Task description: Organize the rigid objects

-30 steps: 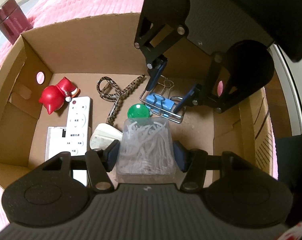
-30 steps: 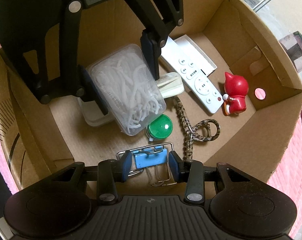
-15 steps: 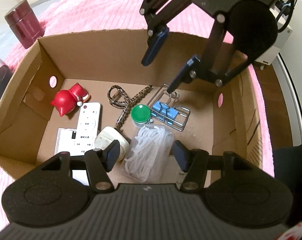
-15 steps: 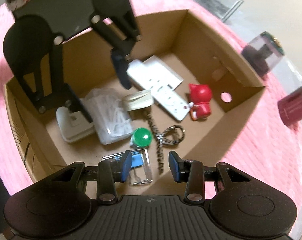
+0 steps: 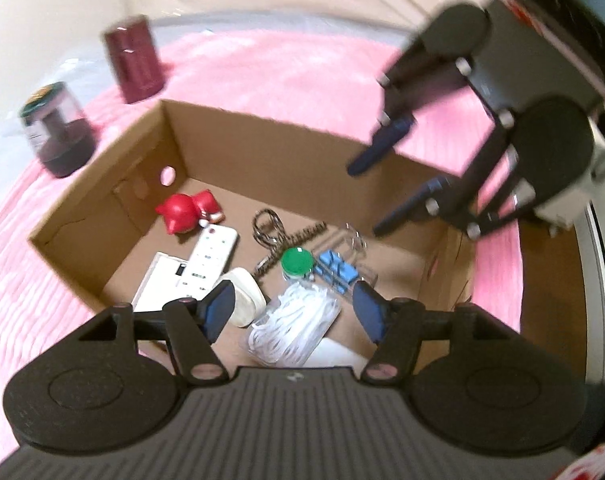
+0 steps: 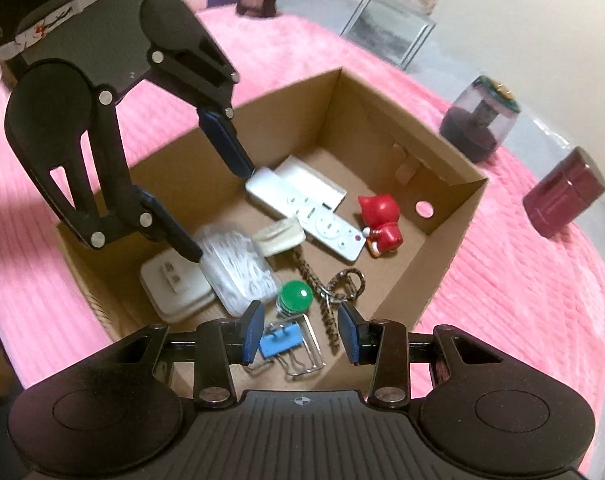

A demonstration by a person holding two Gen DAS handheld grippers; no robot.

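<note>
Both grippers hang empty above the cardboard box (image 6: 454, 200): the left gripper (image 5: 292, 312) has its jaws opening, the right gripper (image 6: 300, 330) sits partly open. With the clear floss-pick case (image 6: 238, 276) and blue binder clip (image 6: 278, 342) lying inside, we should lift straight clear of the walls

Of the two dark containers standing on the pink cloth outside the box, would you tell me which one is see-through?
The domed jar with the dark green top: its clear wall shows a dark core inside. The maroon canister beside it is opaque.

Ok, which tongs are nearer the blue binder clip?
Right. Right tongs hover directly above the blue binder clip; left tongs, jaws opening and empty, hang over the clear box beside it.
</note>
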